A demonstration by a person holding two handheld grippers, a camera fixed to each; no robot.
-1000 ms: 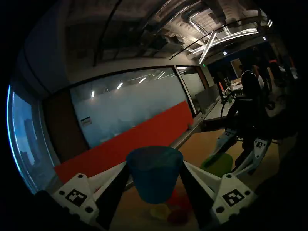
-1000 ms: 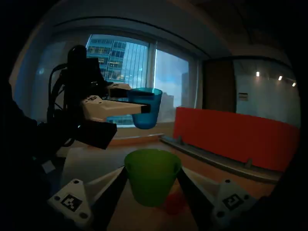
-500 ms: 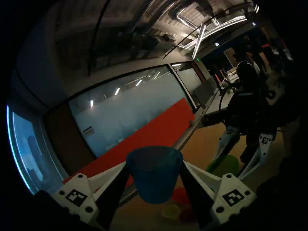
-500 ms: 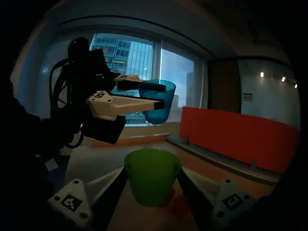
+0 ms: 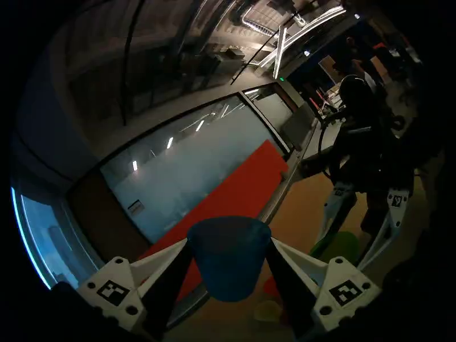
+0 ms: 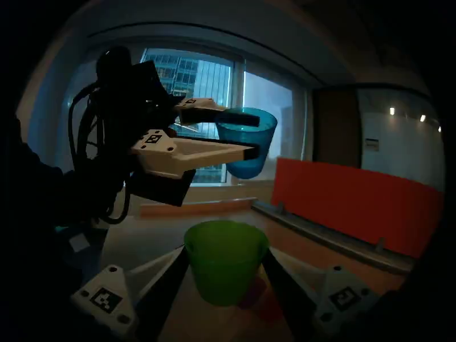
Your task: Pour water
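Observation:
My left gripper [image 5: 229, 246] is shut on a blue cup [image 5: 229, 262], one finger on each side. In the right gripper view the same blue cup [image 6: 246, 143] hangs in the left gripper [image 6: 253, 135], above and slightly right of the green cup, close to upright with a slight tilt. My right gripper [image 6: 226, 251] is shut on a green cup [image 6: 226, 265] held low over the table. The left gripper view shows that green cup [image 5: 337, 248] lower right, between the right gripper's white fingers [image 5: 336, 205]. Neither cup's contents can be made out.
Small red and yellow cups [image 5: 267, 310] lie on the wooden table [image 6: 142, 239] below the grippers. A red panel [image 6: 365, 205] and a rail run along the table's far edge. Windows [image 6: 188, 97] stand behind. People work at desks [image 5: 365, 97] far off.
The left gripper has carried the blue cup right and a little up, closer to above the green cup. Its view leans more, so it has rolled. The right gripper stays put.

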